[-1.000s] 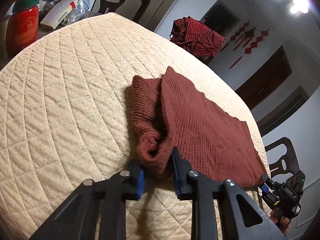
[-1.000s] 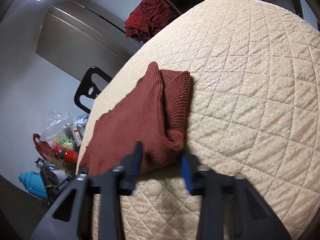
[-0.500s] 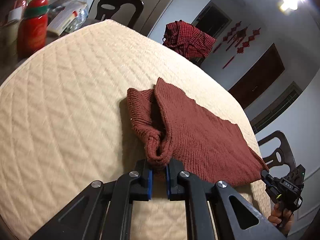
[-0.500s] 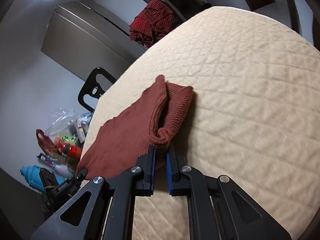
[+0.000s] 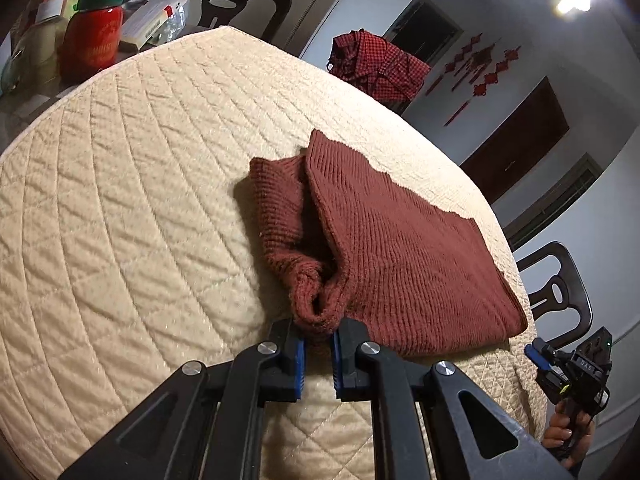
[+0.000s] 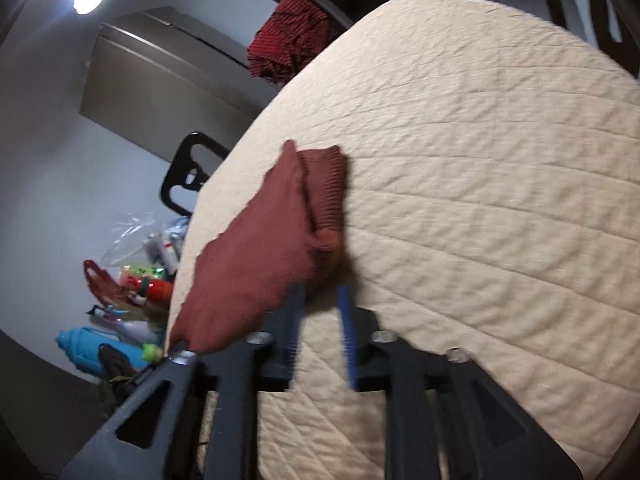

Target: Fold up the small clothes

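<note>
A rust-brown knitted garment [image 5: 400, 248] lies folded on the cream quilted table cover [image 5: 132, 216], with a rolled sleeve along its left side. My left gripper [image 5: 319, 340] is shut on the garment's near rolled corner, both blue pads pressing the knit. In the right wrist view the garment [image 6: 256, 256] is blurred. My right gripper [image 6: 320, 304] has its jaws opening, and the cloth's near corner sits just beyond the fingertips with no pad pressing on it. The right gripper [image 5: 536, 352] also shows at the garment's far corner in the left wrist view, with a hand under it.
A red checked garment [image 5: 376, 68] is bunched at the table's far edge. Dark chairs [image 5: 560, 296] stand around the table. A red bottle with antlers [image 5: 96, 28] and packets crowd a side surface. A blue bottle [image 6: 88, 348] lies low beyond the table edge.
Both grippers closed on the garment's near corners and drew back toward the near table edge. The left still grips; the right's jaws have since come apart off the cloth.
</note>
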### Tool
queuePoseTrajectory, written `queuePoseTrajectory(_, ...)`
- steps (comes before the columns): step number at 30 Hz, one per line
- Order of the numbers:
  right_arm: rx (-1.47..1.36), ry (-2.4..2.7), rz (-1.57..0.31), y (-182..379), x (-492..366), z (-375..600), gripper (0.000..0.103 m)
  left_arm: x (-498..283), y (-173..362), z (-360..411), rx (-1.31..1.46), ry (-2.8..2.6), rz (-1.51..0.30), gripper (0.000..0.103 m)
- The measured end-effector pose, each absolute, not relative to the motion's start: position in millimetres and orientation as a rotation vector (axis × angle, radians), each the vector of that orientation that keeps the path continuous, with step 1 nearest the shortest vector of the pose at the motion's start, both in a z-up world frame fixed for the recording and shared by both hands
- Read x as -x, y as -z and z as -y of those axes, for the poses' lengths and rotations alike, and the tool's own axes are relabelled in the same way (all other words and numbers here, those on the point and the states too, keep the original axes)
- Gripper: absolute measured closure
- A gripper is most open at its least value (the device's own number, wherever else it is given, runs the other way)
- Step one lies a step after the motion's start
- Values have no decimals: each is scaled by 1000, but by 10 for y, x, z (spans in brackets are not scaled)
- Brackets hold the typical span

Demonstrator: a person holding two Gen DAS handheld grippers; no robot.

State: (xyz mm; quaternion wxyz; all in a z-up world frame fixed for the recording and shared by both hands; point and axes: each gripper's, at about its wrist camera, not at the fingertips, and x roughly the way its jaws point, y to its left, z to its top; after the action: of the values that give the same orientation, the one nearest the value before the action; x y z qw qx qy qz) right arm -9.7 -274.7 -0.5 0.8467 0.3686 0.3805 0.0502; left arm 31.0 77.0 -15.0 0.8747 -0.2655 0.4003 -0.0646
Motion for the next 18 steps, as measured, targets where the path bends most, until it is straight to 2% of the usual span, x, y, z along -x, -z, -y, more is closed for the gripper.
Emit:
queuePoseTrajectory(1, -784, -129, -799, 17, 55, 2728, 68, -323, 147, -770, 554, 137, -835, 91)
queuePoseTrajectory(2, -791, -144, -801, 33, -11, 2705, 65, -327, 145, -766, 551, 138, -834, 91)
queuePoseTrajectory(6, -821, -133, -819, 135, -242, 2683, 65, -301, 173, -775, 552, 143, -835, 91)
queuePoseTrajectory(7, -821, -126, -816, 144, -275, 2690, 68, -296, 180, -789, 554, 144, -835, 91)
queuePoseTrajectory(8, -822, -116, -809, 146, -276, 2701, 86, -294, 181, -796, 556, 146, -835, 91)
queuePoseTrajectory(9, -814, -100, -807, 139, -287, 2706, 95, -293, 181, -804, 557, 147, -834, 91)
queuePoseTrajectory(18, -780, -88, -777, -39, 207, 2602, 97, -179, 145, -915, 554, 147, -834, 91)
